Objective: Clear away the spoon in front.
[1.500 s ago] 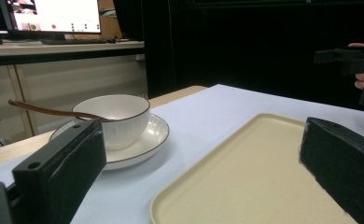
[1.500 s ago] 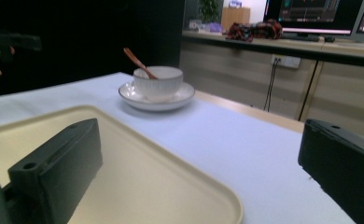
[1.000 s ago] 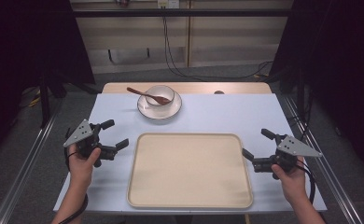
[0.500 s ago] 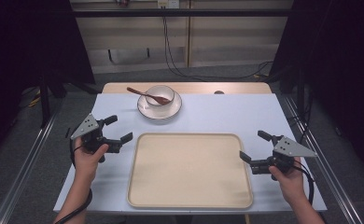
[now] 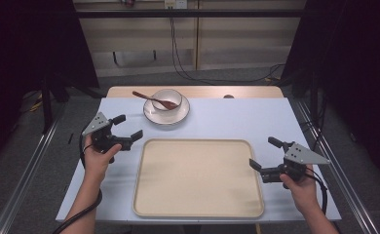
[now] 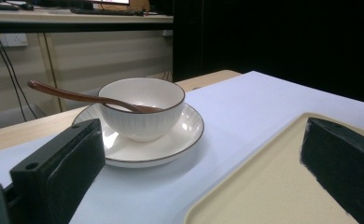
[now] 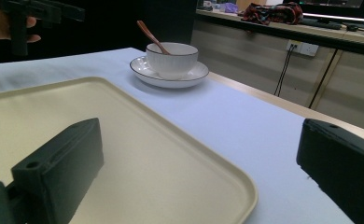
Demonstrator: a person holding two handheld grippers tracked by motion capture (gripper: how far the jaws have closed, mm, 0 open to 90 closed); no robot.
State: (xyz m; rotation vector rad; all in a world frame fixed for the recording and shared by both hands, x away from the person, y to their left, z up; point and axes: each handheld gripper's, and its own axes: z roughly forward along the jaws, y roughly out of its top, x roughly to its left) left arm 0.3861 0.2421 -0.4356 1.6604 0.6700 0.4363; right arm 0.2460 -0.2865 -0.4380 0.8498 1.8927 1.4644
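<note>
Cream plastic tray (image 5: 198, 178): largest thing on the blue-covered table (image 5: 237, 117), bare; its left rim lies just right of the left gripper (image 5: 124, 132), its right rim just left of the right gripper (image 5: 265, 157).

Saucer (image 5: 166, 115): white glazed ware with a dark rim line, ahead and to the right of the left gripper, apart from the tray's far edge, well away from the right gripper.

Bowl (image 6: 142, 112): white, ribbed, dark-rimmed, standing upright on the saucer, straight ahead between the left gripper's jaws in its own view.

Spoon (image 6: 82, 95): brown, wood-like, bowl end resting inside the bowl, handle slanting out over the rim away to the left.

Left gripper state: jaws wide apart, holding nothing, raised off the table and aimed at the bowl.

Right gripper state: jaws spread, empty, low beside the tray's right edge.

Handling, as I judge it: bowl and saucer are stiff, slick-glazed and chip-prone; stacked, they are fairly heavy and may slide on each other.

Where to grip: pinch the bowl wall at the rim clear of the spoon, or the saucer's raised lip; the spoon is light, best taken mid-handle.
</note>
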